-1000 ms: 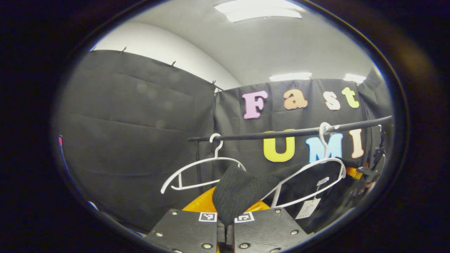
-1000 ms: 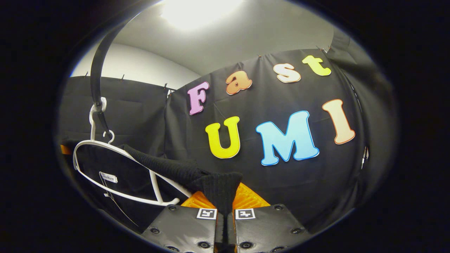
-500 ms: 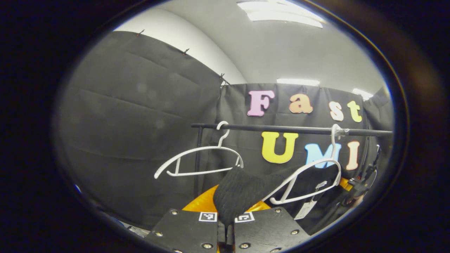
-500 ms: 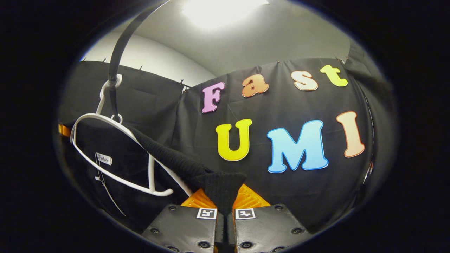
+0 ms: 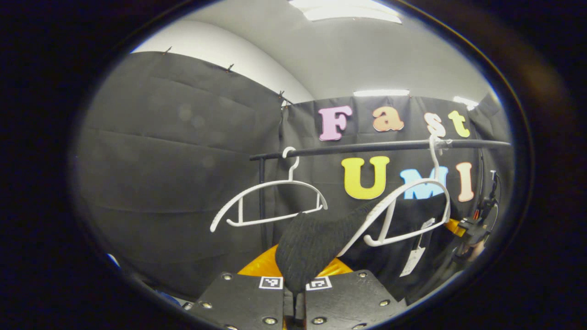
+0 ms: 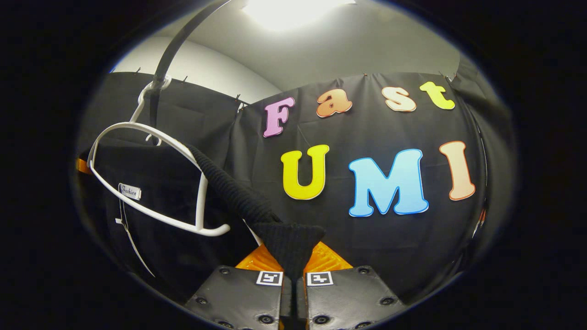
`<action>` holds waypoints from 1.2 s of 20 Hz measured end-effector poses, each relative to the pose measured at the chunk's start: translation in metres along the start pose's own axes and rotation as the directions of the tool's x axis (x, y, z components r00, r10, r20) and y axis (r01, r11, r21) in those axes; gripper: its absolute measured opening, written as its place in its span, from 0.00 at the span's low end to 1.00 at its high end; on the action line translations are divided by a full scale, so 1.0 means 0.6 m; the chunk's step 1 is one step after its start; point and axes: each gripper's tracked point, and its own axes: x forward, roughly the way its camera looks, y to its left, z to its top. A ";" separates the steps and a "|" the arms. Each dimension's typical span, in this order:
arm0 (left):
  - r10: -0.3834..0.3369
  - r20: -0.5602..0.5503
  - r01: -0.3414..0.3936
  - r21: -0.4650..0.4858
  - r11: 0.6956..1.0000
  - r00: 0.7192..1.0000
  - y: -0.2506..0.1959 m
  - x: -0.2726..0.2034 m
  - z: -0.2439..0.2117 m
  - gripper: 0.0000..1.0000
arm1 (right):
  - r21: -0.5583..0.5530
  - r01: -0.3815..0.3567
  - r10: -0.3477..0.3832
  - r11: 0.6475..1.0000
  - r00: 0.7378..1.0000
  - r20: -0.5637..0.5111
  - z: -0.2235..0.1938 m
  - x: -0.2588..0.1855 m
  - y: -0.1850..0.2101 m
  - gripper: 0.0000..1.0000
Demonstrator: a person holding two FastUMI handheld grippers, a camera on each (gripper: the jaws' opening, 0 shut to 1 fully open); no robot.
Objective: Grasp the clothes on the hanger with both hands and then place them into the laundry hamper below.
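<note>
Your left gripper (image 5: 295,289) has its fingers pressed together on a fold of the black knit garment (image 5: 312,243); the cloth bunches up just above the tips and runs off to the right, up over the shoulder of the white hanger (image 5: 403,215) that carries it. That hanger is hooked on the black rail (image 5: 367,147) and tilts, its near end lower than its far end; a paper tag (image 5: 412,261) dangles below it. A second white hanger (image 5: 270,201) hangs bare on the same rail to the left, near the rail's upright post (image 5: 262,201). Your right gripper (image 6: 294,279) is likewise clamped on the garment (image 6: 289,245) — a ribbed edge pinched between both fingers; from there a knit sleeve (image 6: 229,188) stretches taut up and left to the hanger (image 6: 151,183), which leans steeply under the rail (image 6: 174,41). A small sewn label (image 6: 130,191) shows on the dark cloth inside the hanger's loop.
</note>
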 end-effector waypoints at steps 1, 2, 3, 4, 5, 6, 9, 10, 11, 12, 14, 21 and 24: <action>-0.002 -0.001 0.002 0.006 1.000 1.000 -0.002 -0.001 -0.003 0.02 | 0.002 0.003 -0.003 1.000 1.000 -0.003 -0.003 0.002 0.000 0.06; -0.003 -0.005 0.003 0.011 1.000 1.000 -0.004 0.000 -0.008 0.02 | 0.006 0.004 -0.003 1.000 1.000 -0.007 -0.006 0.003 -0.001 0.06; -0.002 -0.008 0.002 0.015 1.000 1.000 -0.004 -0.001 -0.012 0.02 | 0.013 0.001 -0.001 1.000 1.000 -0.009 -0.008 0.007 -0.002 0.06; 0.000 -0.011 0.001 0.016 1.000 1.000 -0.006 0.002 -0.016 0.02 | 0.024 -0.001 0.001 1.000 1.000 -0.008 -0.008 0.009 -0.002 0.04; 0.000 -0.015 0.000 0.010 1.000 1.000 -0.008 0.005 -0.020 0.02 | 0.030 -0.003 0.004 1.000 1.000 -0.008 -0.008 0.008 -0.001 0.04; -0.002 -0.017 0.002 -0.001 1.000 1.000 -0.009 0.007 -0.024 0.02 | 0.031 -0.006 0.006 1.000 1.000 -0.010 -0.009 0.007 -0.001 0.04; -0.010 -0.019 0.009 -0.036 0.999 1.000 -0.013 0.009 -0.033 0.02 | 0.018 -0.016 0.017 1.000 1.000 -0.017 -0.019 0.001 0.009 0.04; -0.011 -0.022 0.010 -0.039 0.999 1.000 -0.012 0.008 -0.036 0.02 | 0.014 -0.018 0.018 1.000 1.000 -0.019 -0.021 0.001 0.011 0.06; -0.010 -0.024 0.009 -0.035 0.999 1.000 -0.012 0.008 -0.039 0.02 | 0.014 -0.019 0.019 1.000 1.000 -0.020 -0.024 0.001 0.014 0.03; -0.009 -0.027 0.009 -0.030 1.000 1.000 -0.014 0.010 -0.043 0.02 | 0.015 -0.019 0.019 1.000 1.000 -0.020 -0.024 0.001 0.015 0.04; -0.018 -0.033 0.017 -0.026 1.000 0.999 -0.020 0.011 -0.051 0.02 | 0.025 -0.018 0.019 1.000 1.000 -0.019 -0.026 -0.001 0.014 0.04; -0.006 0.021 0.007 -0.024 1.000 1.000 0.010 0.000 0.000 0.02 | 0.007 -0.014 0.013 1.000 1.000 0.023 0.013 -0.003 -0.007 0.04; -0.030 0.030 0.033 -0.096 0.995 0.999 0.009 0.018 0.015 0.01 | -0.056 -0.026 0.031 0.998 0.997 0.078 0.040 0.004 -0.015 0.05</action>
